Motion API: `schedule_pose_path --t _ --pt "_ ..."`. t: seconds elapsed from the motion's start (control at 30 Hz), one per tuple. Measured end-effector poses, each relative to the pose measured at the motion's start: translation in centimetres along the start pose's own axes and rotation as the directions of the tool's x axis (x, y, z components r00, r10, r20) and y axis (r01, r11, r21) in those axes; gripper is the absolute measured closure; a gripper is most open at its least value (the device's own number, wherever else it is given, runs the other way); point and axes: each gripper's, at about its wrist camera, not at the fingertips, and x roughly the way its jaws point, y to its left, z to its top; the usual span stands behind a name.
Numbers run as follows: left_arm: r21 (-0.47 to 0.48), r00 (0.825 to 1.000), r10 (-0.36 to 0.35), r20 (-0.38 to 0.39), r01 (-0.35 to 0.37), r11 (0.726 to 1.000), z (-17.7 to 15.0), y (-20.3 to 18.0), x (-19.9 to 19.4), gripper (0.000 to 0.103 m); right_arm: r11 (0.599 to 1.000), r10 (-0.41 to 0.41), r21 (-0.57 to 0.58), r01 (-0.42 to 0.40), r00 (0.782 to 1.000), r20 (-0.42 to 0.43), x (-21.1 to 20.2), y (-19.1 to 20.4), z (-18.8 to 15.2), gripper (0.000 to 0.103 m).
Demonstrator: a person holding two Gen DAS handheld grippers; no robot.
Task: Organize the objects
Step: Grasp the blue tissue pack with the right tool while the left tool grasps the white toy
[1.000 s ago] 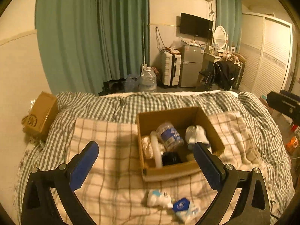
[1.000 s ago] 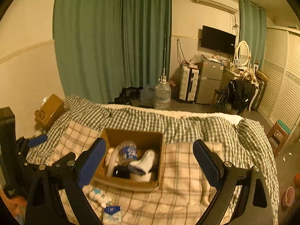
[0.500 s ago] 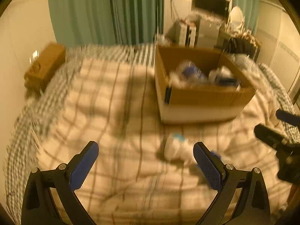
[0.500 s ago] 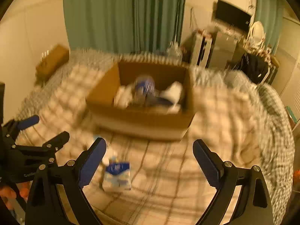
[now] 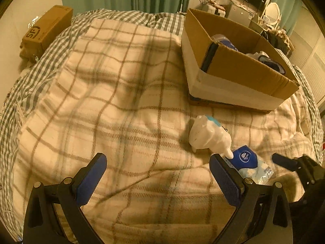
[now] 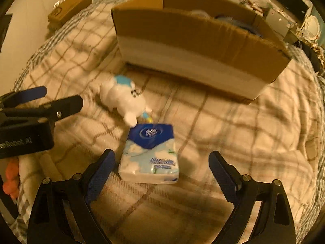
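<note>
1. While left tool (image 5: 157,178) hangs over the bed (image 5: 113,93) with jaws wide apart and empty, the white toy (image 5: 209,137) lies on its side just in front of the cardboard box (image 5: 233,75); long axis runs diagonally, blue-capped end toward the box.
2. Right wrist view: right tool (image 6: 161,171) spread apart, tissue pack (image 6: 151,154) between its fingers but not touched, in front of the box, long axis toward it, dark-blue end nearest. Likely next: centre, lower, close across the short sides.
</note>
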Motion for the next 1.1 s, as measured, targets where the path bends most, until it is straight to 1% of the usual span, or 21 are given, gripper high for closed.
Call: schedule_pose_path --t 0.03,0.07,0.1,0.17,0.27,0.33,0.4,0.5,0.57,0.63,0.83,0.93,0.97,1.0,1.07,1.1 --pt "0.006 1.0 0.0 -0.003 0.0 1.0 0.0 -0.1 0.1 0.0 1.0 0.009 0.005 -0.009 1.0 -0.011 0.2 -0.2 0.0 0.033" --pt "0.012 1.0 0.0 -0.004 0.0 1.0 0.0 -0.2 0.0 0.0 1.0 0.022 0.012 -0.022 1.0 -0.018 0.3 -0.3 0.0 0.039" --pt "0.019 1.0 -0.002 -0.006 0.002 1.0 0.0 -0.4 0.0 0.0 0.999 0.035 0.019 -0.035 0.999 -0.019 0.3 -0.5 -0.1 0.05" --pt "0.034 1.0 -0.001 -0.01 0.002 0.999 0.1 -0.7 0.0 0.0 0.999 0.034 0.029 -0.034 0.999 -0.001 -0.1 -0.7 -0.1 0.05" --pt "0.075 1.0 0.005 -0.016 -0.003 0.997 0.4 -1.6 0.0 0.0 0.998 0.012 0.059 -0.016 0.997 0.072 -2.1 -1.5 -0.1 0.05" --pt "0.109 1.0 0.005 -0.016 -0.003 0.994 0.7 -2.5 -0.1 0.0 0.995 -0.012 0.104 -0.002 0.991 0.134 -3.9 -2.8 0.1 0.05" --pt "0.135 1.0 -0.001 -0.015 0.003 0.991 1.2 -3.4 0.0 0.0 0.99 -0.046 0.142 0.022 0.984 0.172 -4.9 -4.0 0.4 0.05" --pt "0.172 1.0 -0.017 -0.011 0.018 0.985 2.0 -5.0 0.3 0.0 0.977 -0.129 0.193 0.09 0.971 0.201 -6.0 -6.1 0.6 0.05" --pt "0.184 0.999 -0.026 -0.019 0.029 0.982 2.6 -6.1 1.1 0.0 0.968 -0.147 0.23 0.098 0.967 0.207 -6.2 -7.3 0.5 0.05" --pt "0.185 0.999 -0.026 -0.043 0.033 0.982 3.0 -6.7 2.2 0.0 0.962 -0.137 0.259 0.082 0.969 0.203 -5.7 -8.1 0.3 0.05" --pt "0.218 0.992 0.001 -0.125 0.026 0.976 2.4 -7.8 5.3 0.001 0.964 -0.108 0.259 0.061 0.98 0.169 -3.4 -8.2 0.3 0.05" --pt "0.218 0.991 -0.008 -0.135 0.038 0.975 2.6 -7.8 5.7 0.009 0.965 -0.101 0.258 0.056 0.982 0.162 -2.9 -8.1 0.3 0.05" --pt "0.22 0.99 -0.016 -0.143 0.048 0.974 2.7 -7.8 5.9 0.015 0.964 -0.099 0.261 0.055 0.982 0.161 -2.9 -8.1 0.3 0.05" --pt "0.222 0.989 -0.017 -0.15 0.05 0.974 2.6 -7.8 6.0 0.023 0.963 -0.096 0.266 0.051 0.982 0.16 -2.9 -8.2 0.3 0.05" --pt "0.227 0.986 -0.019 -0.163 0.057 0.972 2.6 -7.9 6.3 0.033 0.961 -0.095 0.272 0.049 0.982 0.161 -2.8 -8.2 0.2 0.05" --pt "0.228 0.987 -0.021 -0.162 0.058 0.972 2.6 -7.8 6.2 0.033 0.961 -0.095 0.274 0.048 0.982 0.161 -2.9 -8.2 0.1 0.05"
